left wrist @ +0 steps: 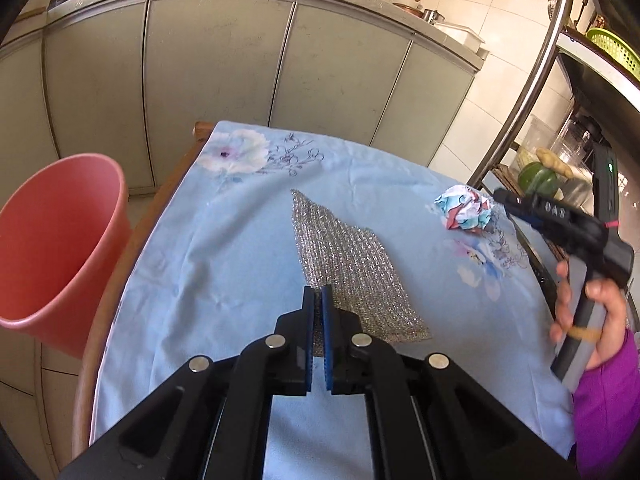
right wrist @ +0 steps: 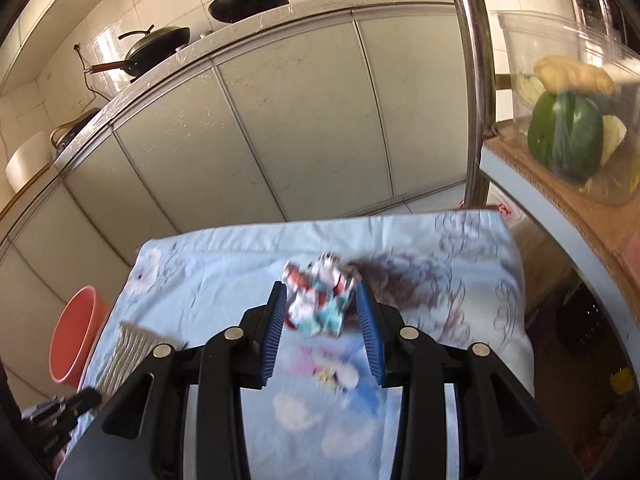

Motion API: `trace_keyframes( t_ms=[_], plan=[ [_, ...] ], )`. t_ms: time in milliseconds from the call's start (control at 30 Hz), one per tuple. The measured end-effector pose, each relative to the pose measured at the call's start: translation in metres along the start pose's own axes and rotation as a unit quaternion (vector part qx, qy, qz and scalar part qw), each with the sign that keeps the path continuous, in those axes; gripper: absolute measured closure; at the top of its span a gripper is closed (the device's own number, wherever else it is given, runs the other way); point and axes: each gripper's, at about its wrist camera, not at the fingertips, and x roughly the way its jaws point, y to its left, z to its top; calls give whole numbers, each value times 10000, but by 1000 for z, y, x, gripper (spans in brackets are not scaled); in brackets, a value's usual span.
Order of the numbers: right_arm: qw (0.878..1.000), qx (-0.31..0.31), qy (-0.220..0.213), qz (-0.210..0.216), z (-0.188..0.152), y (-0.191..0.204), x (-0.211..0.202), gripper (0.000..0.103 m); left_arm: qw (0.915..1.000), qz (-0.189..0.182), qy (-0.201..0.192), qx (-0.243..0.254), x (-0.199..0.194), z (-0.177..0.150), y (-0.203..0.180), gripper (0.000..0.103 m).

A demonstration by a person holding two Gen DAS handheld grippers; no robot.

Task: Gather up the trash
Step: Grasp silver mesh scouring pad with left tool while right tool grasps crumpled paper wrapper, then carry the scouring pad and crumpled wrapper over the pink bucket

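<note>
Crumpled paper (right wrist: 318, 300), printed white, teal and red, sits between my right gripper (right wrist: 322, 320) pads, gripped above the blue cloth (right wrist: 224, 276). My left gripper (left wrist: 318, 320) is pinched tight on the silver mesh scrap (left wrist: 352, 256); pink bin (left wrist: 56, 236) at nine o'clock.

Left gripper (left wrist: 318, 292) is clamped closed; right gripper (right wrist: 320, 300), gripped by a hand (left wrist: 588, 312), stands half-spread.

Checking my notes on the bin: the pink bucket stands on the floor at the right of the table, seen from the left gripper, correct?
Not quite. The pink bucket stands at the left of the table, as the left wrist view shows; the rest holds.
</note>
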Motion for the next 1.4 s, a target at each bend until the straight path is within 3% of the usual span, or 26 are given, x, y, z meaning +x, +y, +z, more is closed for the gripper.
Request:
trace_keyframes(
  t_ms=[267, 333, 533, 900, 1400],
  plan=[
    [9988, 38, 410, 257, -9, -3, 27, 67, 10000, -42, 63, -57, 5, -5, 5, 100],
    [9989, -56, 402, 242, -16, 1, 24, 86, 10000, -39, 54, -67, 5, -5, 6, 100],
    [9987, -84, 231, 456, -29, 12, 2, 95, 9999, -2, -50, -107, -2, -4, 9, 100],
    [9942, -365, 22, 1010, -57, 61, -53, 96, 9987, 22, -505, -78, -40, -1, 10, 100],
    [9867, -860, 75, 1375, -73, 117, -75, 96, 9929, 312, -1143, -63, -101, -5, 27, 100]
  ],
)
